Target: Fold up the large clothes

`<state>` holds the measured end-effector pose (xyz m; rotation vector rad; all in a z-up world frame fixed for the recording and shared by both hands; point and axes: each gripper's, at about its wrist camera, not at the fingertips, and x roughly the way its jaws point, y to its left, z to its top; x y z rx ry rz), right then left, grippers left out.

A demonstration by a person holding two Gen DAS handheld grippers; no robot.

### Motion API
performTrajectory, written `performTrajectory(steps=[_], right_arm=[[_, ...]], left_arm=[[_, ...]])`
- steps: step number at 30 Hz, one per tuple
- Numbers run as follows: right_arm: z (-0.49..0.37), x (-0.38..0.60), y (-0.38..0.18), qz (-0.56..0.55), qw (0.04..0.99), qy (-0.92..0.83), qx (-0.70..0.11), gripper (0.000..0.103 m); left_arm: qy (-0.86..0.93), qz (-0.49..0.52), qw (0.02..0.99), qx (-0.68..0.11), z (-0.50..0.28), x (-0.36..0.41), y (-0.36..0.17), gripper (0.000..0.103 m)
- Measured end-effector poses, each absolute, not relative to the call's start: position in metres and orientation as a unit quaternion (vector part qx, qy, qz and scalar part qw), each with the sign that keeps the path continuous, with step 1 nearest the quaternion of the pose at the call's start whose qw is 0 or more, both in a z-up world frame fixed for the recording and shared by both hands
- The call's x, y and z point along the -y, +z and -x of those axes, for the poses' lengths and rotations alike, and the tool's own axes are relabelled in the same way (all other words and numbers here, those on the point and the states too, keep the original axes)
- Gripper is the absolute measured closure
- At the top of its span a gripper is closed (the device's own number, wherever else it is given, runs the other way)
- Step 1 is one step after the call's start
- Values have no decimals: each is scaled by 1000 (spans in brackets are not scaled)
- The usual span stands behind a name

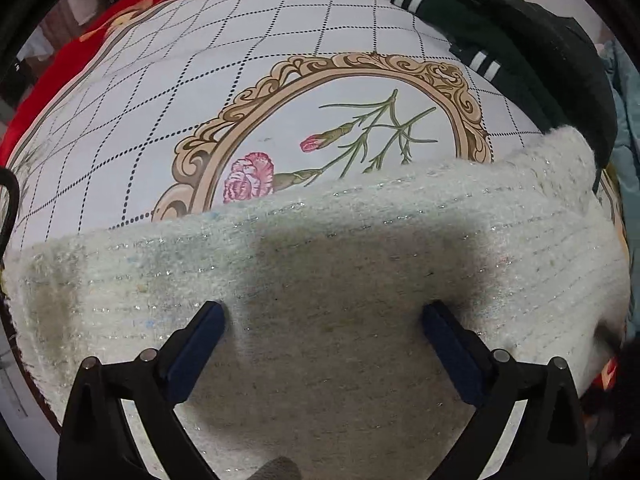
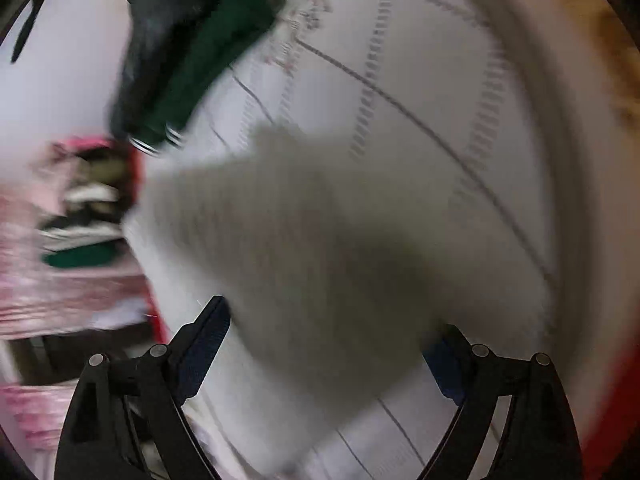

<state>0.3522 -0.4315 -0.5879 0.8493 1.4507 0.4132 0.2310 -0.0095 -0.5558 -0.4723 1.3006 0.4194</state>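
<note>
Tabletop covered in pale cloth printed with dotted grid, ornate oval frame and pink carnations. Lying on it: fuzzy white knit sweater, dark green garment with white stripes.

No text, label, brand or number can be read in either view. The right wrist view is too blurred to show any

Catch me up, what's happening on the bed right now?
A person is folding a fuzzy white sweater on a flower-print bedsheet, a gripper in each hand. The left gripper hangs open over the folded sweater, gripping nothing. The right gripper is open too, its view blurred. Dark green and black clothes lie piled at the far edge.
</note>
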Motion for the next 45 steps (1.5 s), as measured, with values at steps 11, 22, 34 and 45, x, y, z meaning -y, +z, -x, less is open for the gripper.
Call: performTrajectory(steps=[11,22,34,45], right_arm=[[-367,409,-527,-449,694,209,-523,75],[-360,447,-402,-330,807,163,-462,75],[-293,276,-339,-83,825,303,-470,79],[-146,118,-451,171,733,441,-488,79]], left_arm=[[124,163,780,-591,-295,32,-554,0],[-24,161,799,-579,-389,117,-560,0],[163,321,797,-484,-237,-58,-469,1],[297,345,763,-458,-114,-171,-470,1]])
